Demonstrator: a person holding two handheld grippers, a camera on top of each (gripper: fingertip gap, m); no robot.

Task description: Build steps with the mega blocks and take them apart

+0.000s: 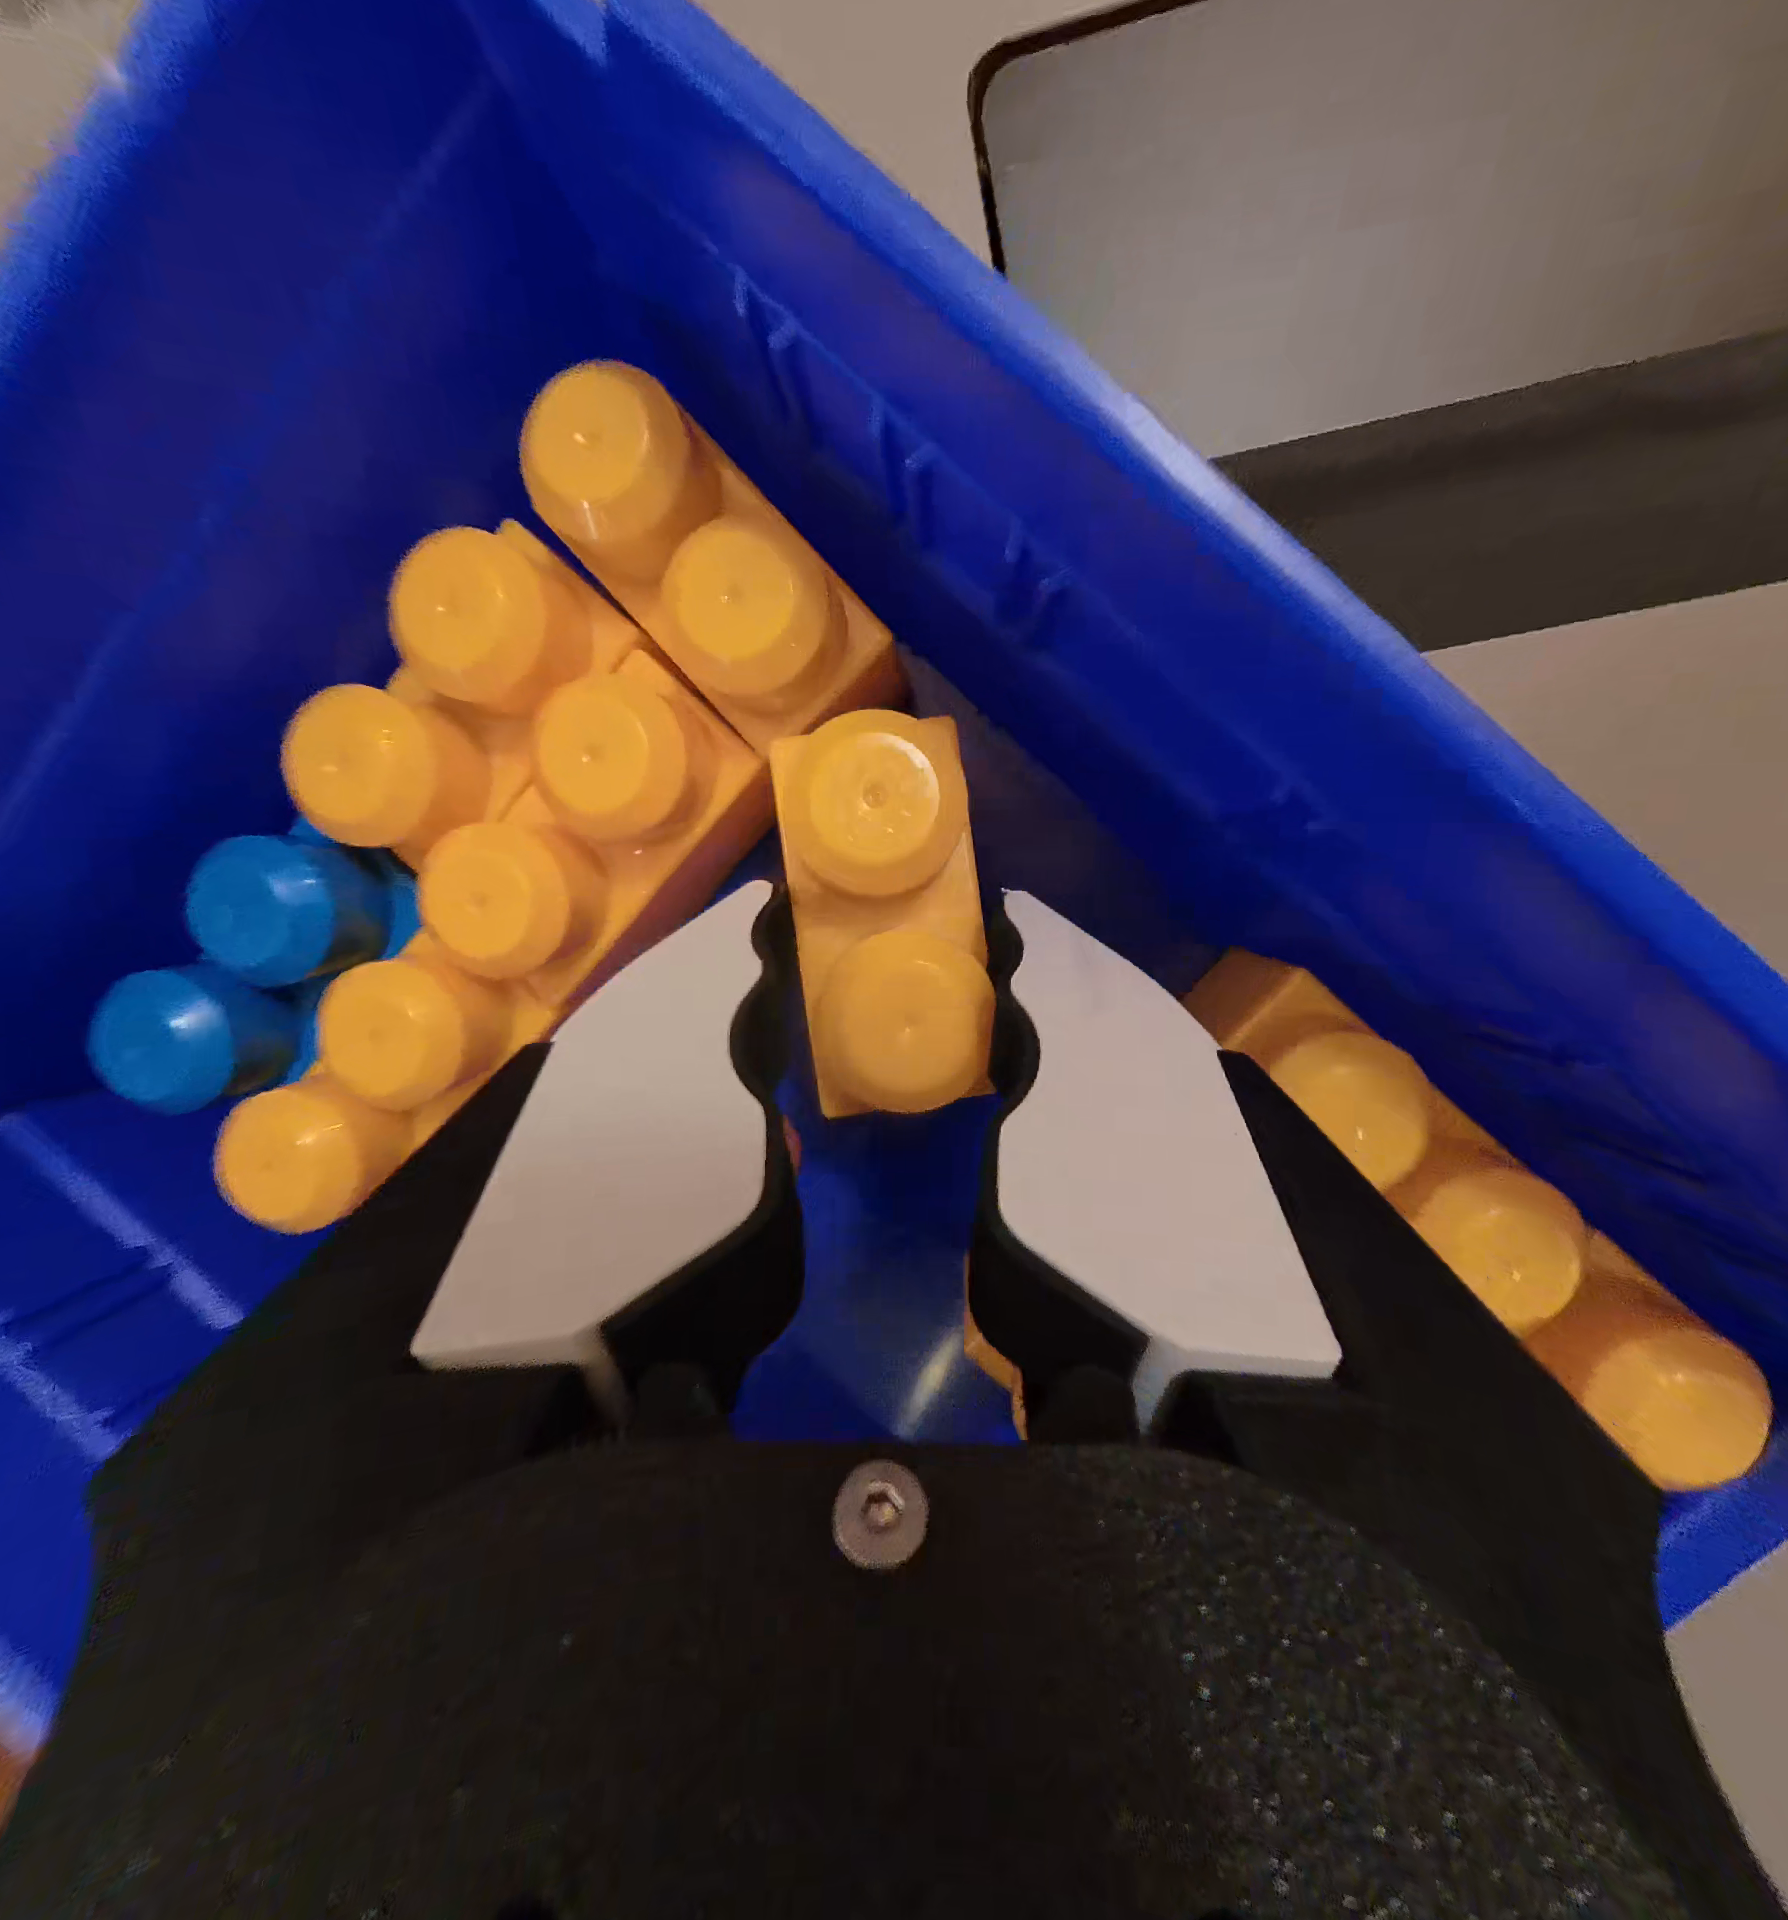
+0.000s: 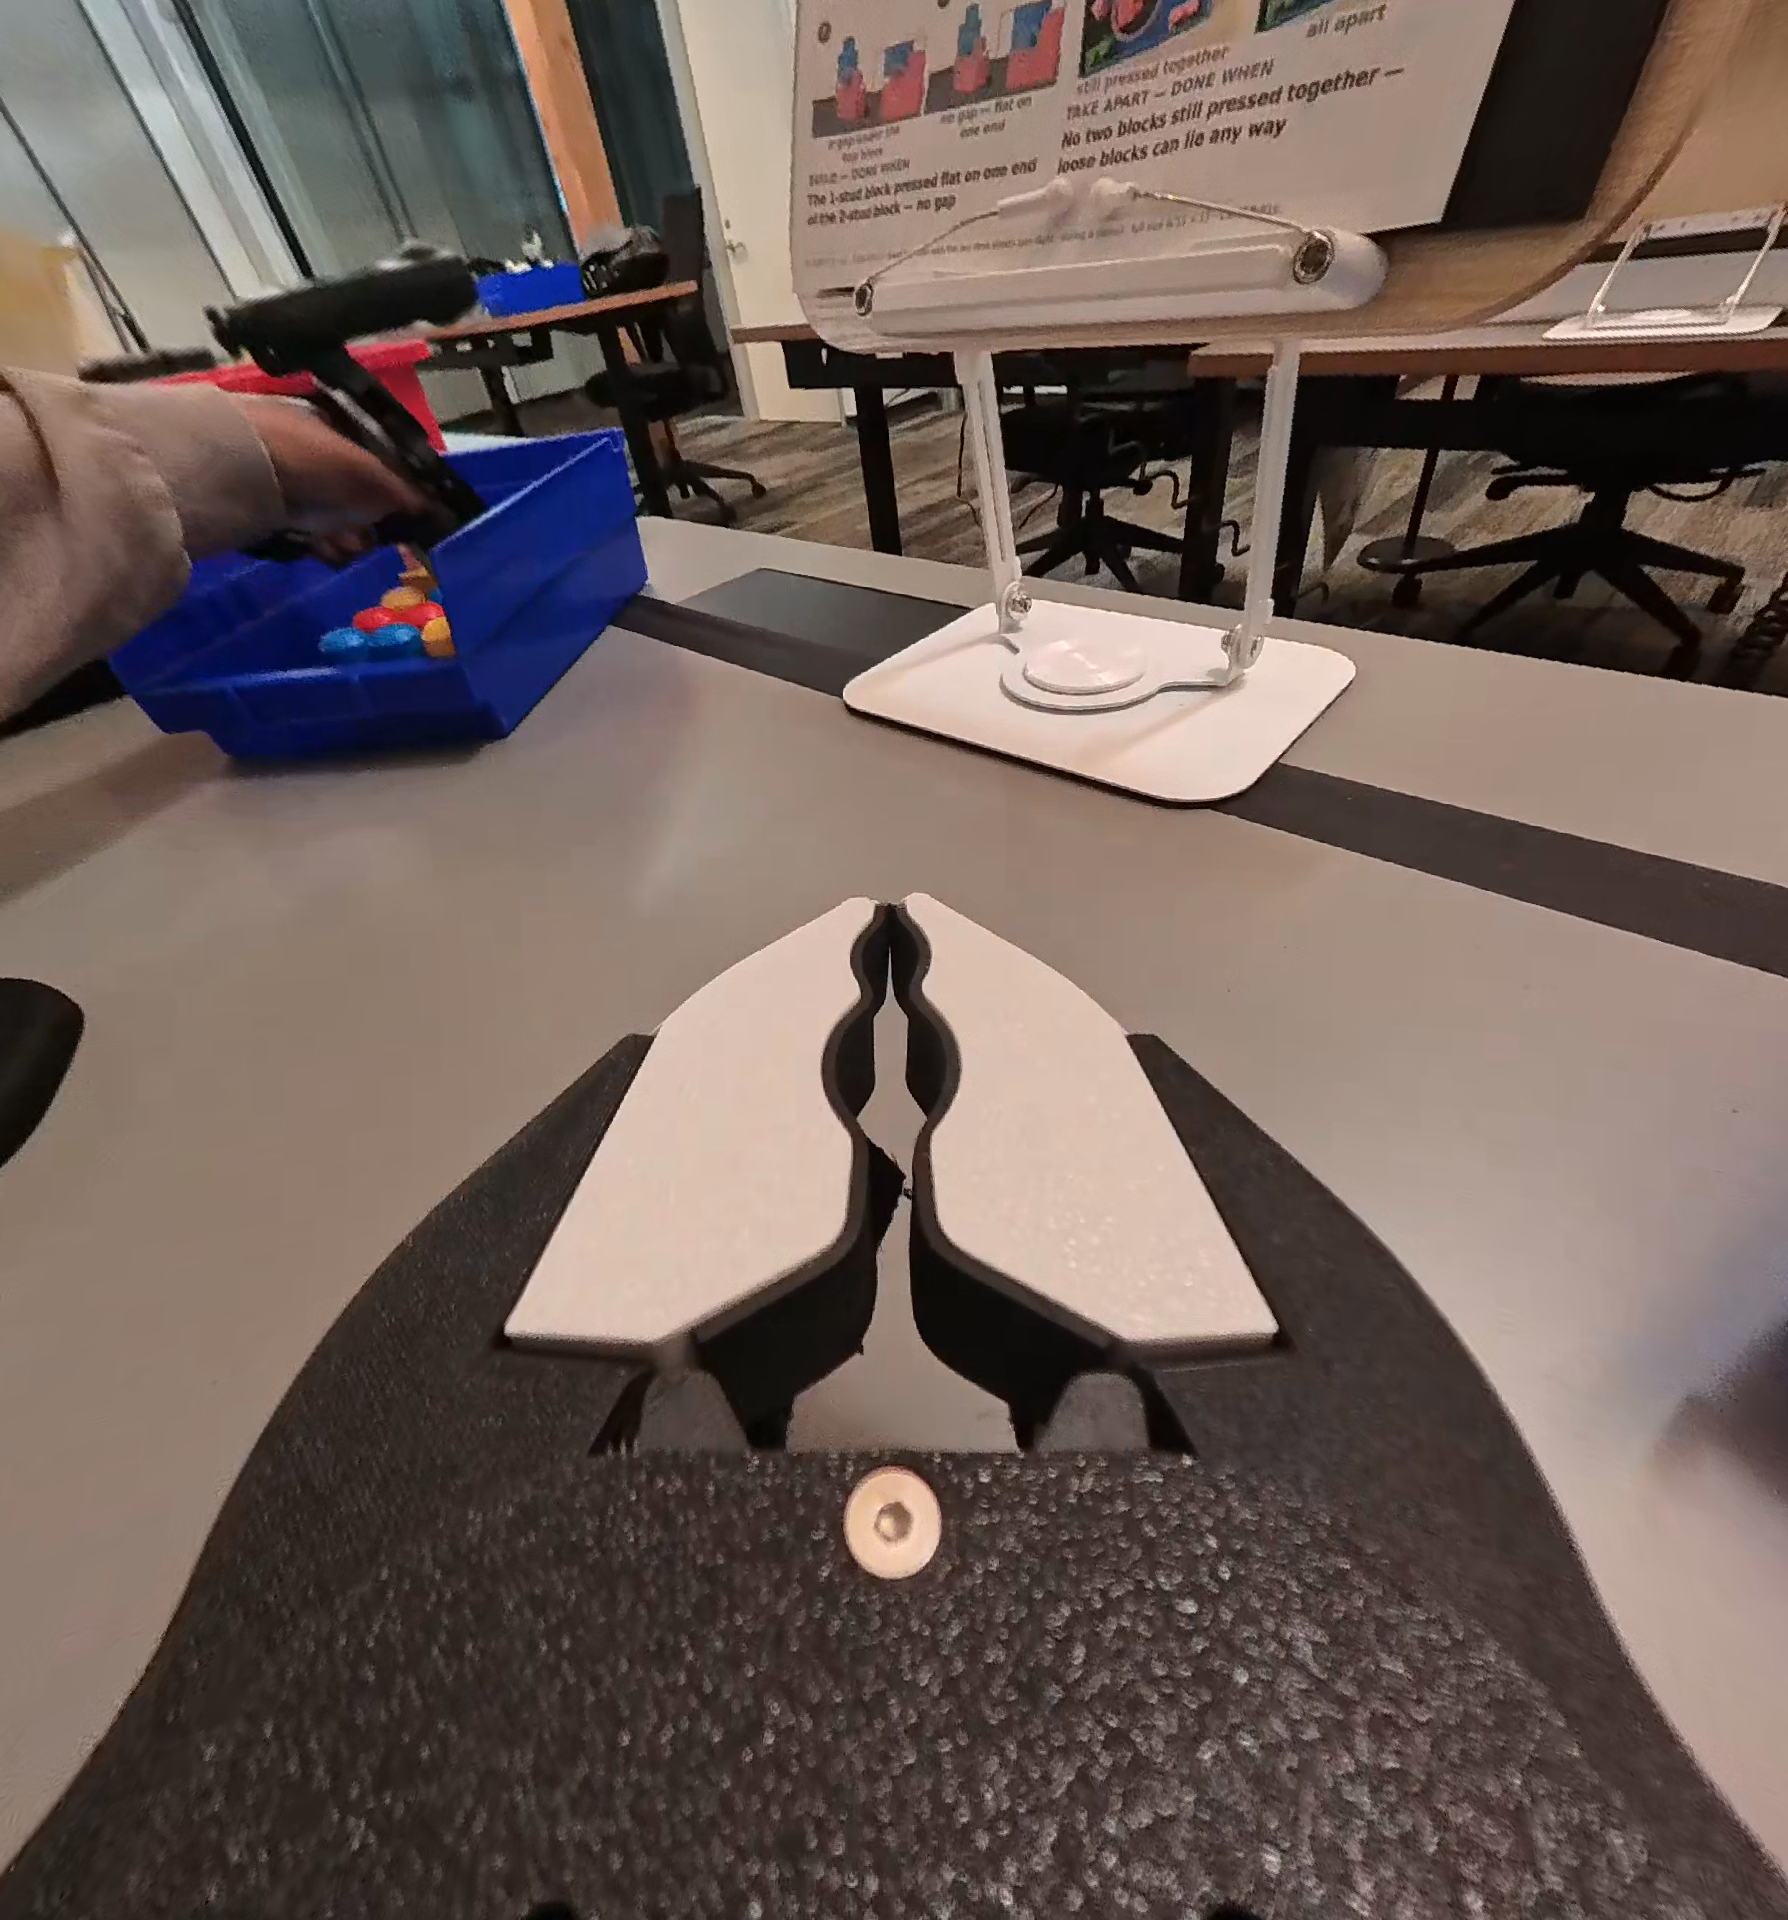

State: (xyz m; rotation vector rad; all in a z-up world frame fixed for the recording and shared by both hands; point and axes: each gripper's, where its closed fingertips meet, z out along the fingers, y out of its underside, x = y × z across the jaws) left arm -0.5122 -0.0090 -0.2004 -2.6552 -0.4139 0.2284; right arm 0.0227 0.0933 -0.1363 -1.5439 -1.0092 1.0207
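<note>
While the right gripper [image 2: 892, 914] rests closed over the grey table [image 2: 454, 1039], the left gripper [image 1: 885, 997] clamps a yellow two-stud plastic block [image 1: 885, 914] inside the blue plastic bin [image 1: 1077, 540].

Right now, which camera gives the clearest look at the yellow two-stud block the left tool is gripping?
The left wrist view: the yellow two-stud block fills the centre, pinched between the left tool fingers above the blue bin. The right wrist view shows only the bin from afar, with the left tool reaching in; the gripped block cannot be made out.
</note>
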